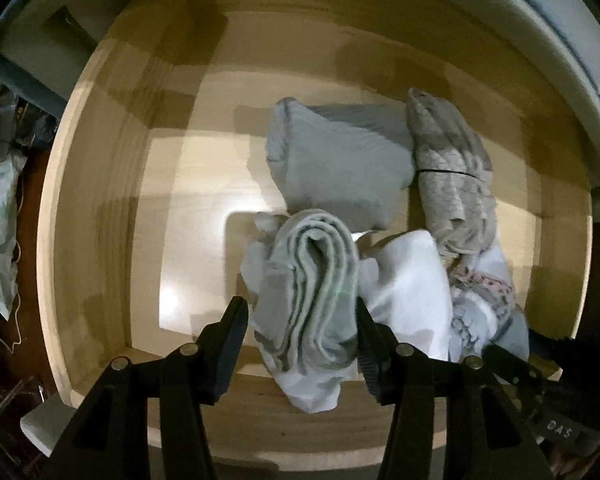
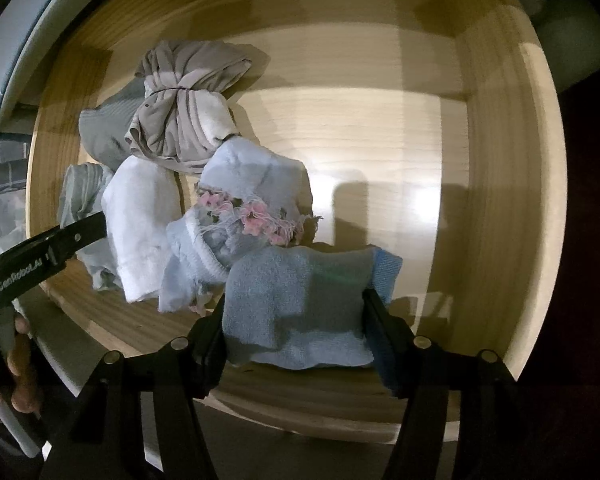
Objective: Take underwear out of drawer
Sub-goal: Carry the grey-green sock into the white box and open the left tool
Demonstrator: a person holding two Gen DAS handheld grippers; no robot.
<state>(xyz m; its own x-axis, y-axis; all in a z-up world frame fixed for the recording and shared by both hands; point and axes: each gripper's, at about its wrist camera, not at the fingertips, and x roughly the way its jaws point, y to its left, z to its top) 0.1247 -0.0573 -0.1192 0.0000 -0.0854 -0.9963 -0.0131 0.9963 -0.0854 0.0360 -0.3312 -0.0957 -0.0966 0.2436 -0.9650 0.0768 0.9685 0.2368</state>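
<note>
Pale wooden drawer [image 1: 100,208], open, viewed from above. Left gripper [image 1: 300,320] straddles a rolled grey-green striped underwear bundle [image 1: 308,280], long axis running along the fingers; whether the pads press it, cannot tell. Right gripper [image 2: 294,320] grasps a folded light-blue terry underwear piece [image 2: 300,300], long axis crosswise between the fingers, at the drawer's near wall

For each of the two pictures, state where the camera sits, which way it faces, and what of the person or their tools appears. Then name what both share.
Left wrist: on the left gripper, facing down into the wooden drawer; its fingers flank a rolled grey-green garment.
Right wrist: on the right gripper, facing down; fingers around a blue cloth; a hand shows.
Shared: white roll, tied beige bundle.
</note>
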